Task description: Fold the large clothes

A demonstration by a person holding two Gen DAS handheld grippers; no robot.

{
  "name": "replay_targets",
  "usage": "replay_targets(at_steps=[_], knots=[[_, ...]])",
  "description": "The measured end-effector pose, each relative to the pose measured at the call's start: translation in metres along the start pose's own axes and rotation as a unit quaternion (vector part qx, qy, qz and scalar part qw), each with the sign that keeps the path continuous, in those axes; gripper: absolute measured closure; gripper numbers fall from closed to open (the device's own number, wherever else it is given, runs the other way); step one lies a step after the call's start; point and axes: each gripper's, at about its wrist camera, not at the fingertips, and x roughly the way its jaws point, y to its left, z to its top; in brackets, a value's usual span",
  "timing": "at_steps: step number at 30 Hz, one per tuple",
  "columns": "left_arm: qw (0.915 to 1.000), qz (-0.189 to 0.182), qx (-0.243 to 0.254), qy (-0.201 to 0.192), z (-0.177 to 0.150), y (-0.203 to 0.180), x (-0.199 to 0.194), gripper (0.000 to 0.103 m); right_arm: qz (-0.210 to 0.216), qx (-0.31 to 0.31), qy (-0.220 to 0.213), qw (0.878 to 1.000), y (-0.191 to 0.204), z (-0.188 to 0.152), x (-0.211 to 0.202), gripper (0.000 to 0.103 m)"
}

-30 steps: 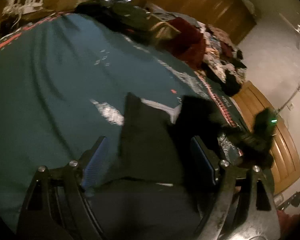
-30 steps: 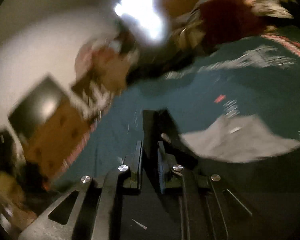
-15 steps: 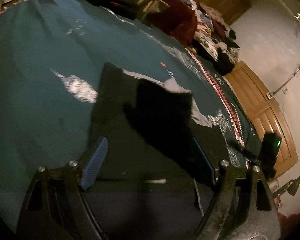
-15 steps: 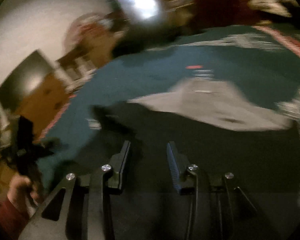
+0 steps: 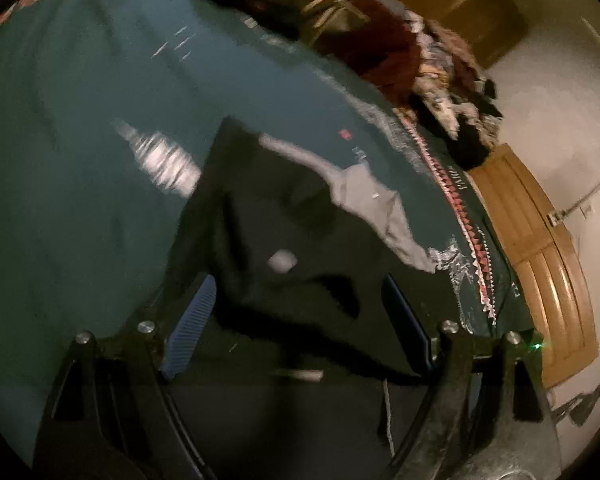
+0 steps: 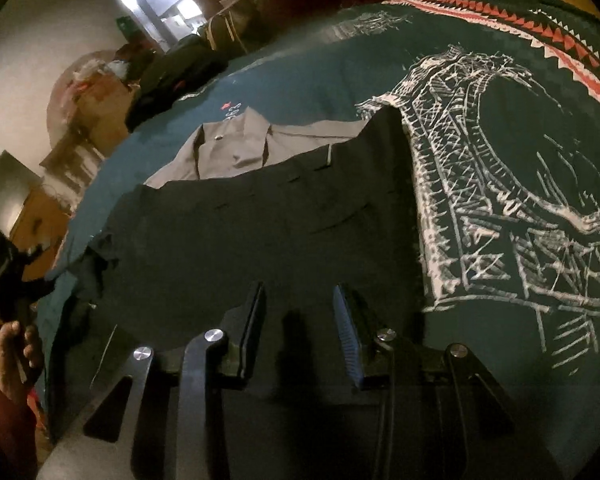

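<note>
A large black garment (image 6: 236, 248) is lying spread flat on a teal bedspread (image 5: 80, 128) printed with a white line drawing and edged by a red and white triangle border. The garment's grey inner waistband section (image 6: 236, 148) is lying exposed at its far edge, with a small button showing on it.

The left gripper (image 5: 300, 312) is hovering over the near part of the black garment with its jaws standing wide apart. Its blue ribbed pads (image 5: 192, 320) are flanking the cloth without pressing on it, and nothing is gripped.

The right gripper (image 6: 300, 320) is positioned over the near edge of the same garment. Its jaws have just been opening and are now standing partly apart, with only flat cloth lying beneath the gap; the pads are not clamping anything.

In the right wrist view, a hand (image 6: 16, 356) in a dark red sleeve is appearing at the lower left edge, holding the other gripper's handle.

A pile of mixed clothes (image 5: 420, 60) is lying along the far side of the bed, near a wooden door (image 5: 540, 256).
</note>
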Motion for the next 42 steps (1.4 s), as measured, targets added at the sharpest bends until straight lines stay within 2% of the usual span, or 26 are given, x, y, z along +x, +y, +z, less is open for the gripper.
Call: replay_targets(at_steps=[2, 7, 8, 10, 13, 15, 16, 17, 18, 19, 20, 22, 23, 24, 25, 26, 27, 29, 31, 32, 34, 36, 38, 40, 41, 42], knots=[[0.9998, -0.007, -0.012, 0.012, -0.006, 0.005, 0.004, 0.020, 0.004, -0.001, -0.006, 1.000, -0.003, 0.009, -0.001, 0.061], [0.9998, -0.005, 0.004, 0.017, -0.007, -0.004, 0.019, 0.021, -0.007, -0.016, -0.026, 1.000, -0.012, 0.040, 0.002, 0.059], [0.9997, -0.005, 0.012, 0.020, -0.005, -0.008, 0.023, 0.021, -0.014, -0.015, -0.028, 0.999, -0.016, 0.051, 0.007, 0.052], [0.9993, -0.001, 0.030, 0.020, -0.002, -0.015, 0.029, 0.029, -0.051, -0.016, -0.024, 0.998, -0.025, 0.073, 0.023, 0.049], [0.9992, 0.004, 0.029, 0.027, 0.000, -0.012, 0.038, 0.035, -0.108, -0.031, -0.009, 0.994, -0.035, 0.094, 0.049, 0.044], [0.9987, 0.017, 0.030, 0.037, 0.000, -0.009, 0.046, 0.040, -0.114, -0.021, 0.022, 0.993, -0.045, 0.102, 0.072, 0.044], [0.9984, 0.023, 0.032, 0.040, 0.000, -0.007, 0.050, 0.054, -0.103, -0.009, 0.047, 0.994, -0.051, 0.102, 0.086, 0.046], [0.9982, 0.022, 0.034, 0.043, 0.000, -0.007, 0.053, 0.069, -0.099, -0.004, 0.053, 0.994, -0.054, 0.101, 0.092, 0.064], [0.9979, 0.015, 0.040, 0.048, 0.001, -0.009, 0.055, 0.087, -0.095, -0.003, 0.048, 0.994, -0.056, 0.101, 0.094, 0.095], [0.9977, 0.012, 0.053, 0.041, 0.001, -0.015, 0.052, 0.087, -0.091, 0.002, 0.039, 0.995, -0.059, 0.102, 0.092, 0.101], [0.9966, 0.005, 0.079, 0.025, 0.001, -0.024, 0.045, 0.087, -0.078, 0.019, 0.016, 0.997, -0.063, 0.104, 0.082, 0.101], [0.9950, 0.003, 0.100, 0.009, 0.002, -0.029, 0.037, 0.086, -0.052, 0.036, -0.029, 0.998, -0.068, 0.103, 0.062, 0.102], [0.9950, 0.019, 0.098, 0.010, 0.002, -0.023, 0.039, 0.083, -0.046, 0.039, -0.047, 0.997, -0.070, 0.101, 0.052, 0.102], [0.9954, 0.043, 0.082, 0.025, 0.002, -0.007, 0.045, 0.071, -0.045, 0.038, -0.057, 0.997, -0.071, 0.099, 0.047, 0.102], [0.9959, 0.043, 0.051, 0.061, 0.001, 0.017, 0.056, 0.073, -0.043, 0.035, -0.062, 0.997, -0.074, 0.096, 0.046, 0.102], [0.9972, 0.014, 0.028, 0.068, 0.001, 0.031, 0.054, 0.074, -0.042, 0.036, -0.060, 0.997, -0.077, 0.094, 0.049, 0.102], [0.9969, 0.014, 0.031, 0.071, 0.003, 0.031, 0.047, 0.072, -0.042, 0.038, -0.055, 0.997, -0.080, 0.091, 0.054, 0.101], [0.9935, 0.050, 0.073, 0.072, 0.001, 0.015, 0.026, 0.061, -0.055, 0.027, -0.043, 0.997, -0.082, 0.088, 0.066, 0.101], [0.9927, 0.056, 0.099, 0.040, -0.002, 0.002, -0.010, 0.057, -0.061, 0.018, -0.019, 0.998, -0.082, 0.088, 0.067, 0.095], [0.9914, 0.062, 0.114, 0.015, -0.004, -0.005, -0.031, 0.056, -0.073, 0.004, -0.021, 0.997, -0.079, 0.090, 0.058, 0.085], [0.9868, 0.061, 0.146, -0.034, -0.004, -0.016, -0.064, 0.041, -0.096, -0.023, -0.044, 0.994, -0.070, 0.084, 0.030, 0.082], [0.9833, 0.037, 0.167, -0.062, 0.001, -0.026, -0.078, 0.032, -0.107, -0.048, -0.080, 0.990, -0.049, 0.072, -0.009, 0.082], [0.9828, -0.009, 0.179, -0.044, 0.015, -0.037, -0.056, 0.024, -0.072, -0.082, -0.081, 0.991, -0.020, 0.050, -0.026, 0.082], [0.9875, -0.036, 0.152, 0.019, 0.024, -0.030, 0.004, 0.024, -0.020, -0.124, -0.040, 0.991, 0.007, 0.024, -0.012, 0.082], [0.9888, -0.024, 0.139, 0.050, 0.024, -0.021, 0.033, 0.025, -0.009, -0.130, -0.023, 0.991, 0.012, 0.017, 0.000, 0.083], [0.9859, 0.036, 0.143, 0.078, 0.022, -0.009, 0.061, 0.039, -0.008, -0.134, -0.009, 0.991, 0.016, 0.011, 0.014, 0.083]])
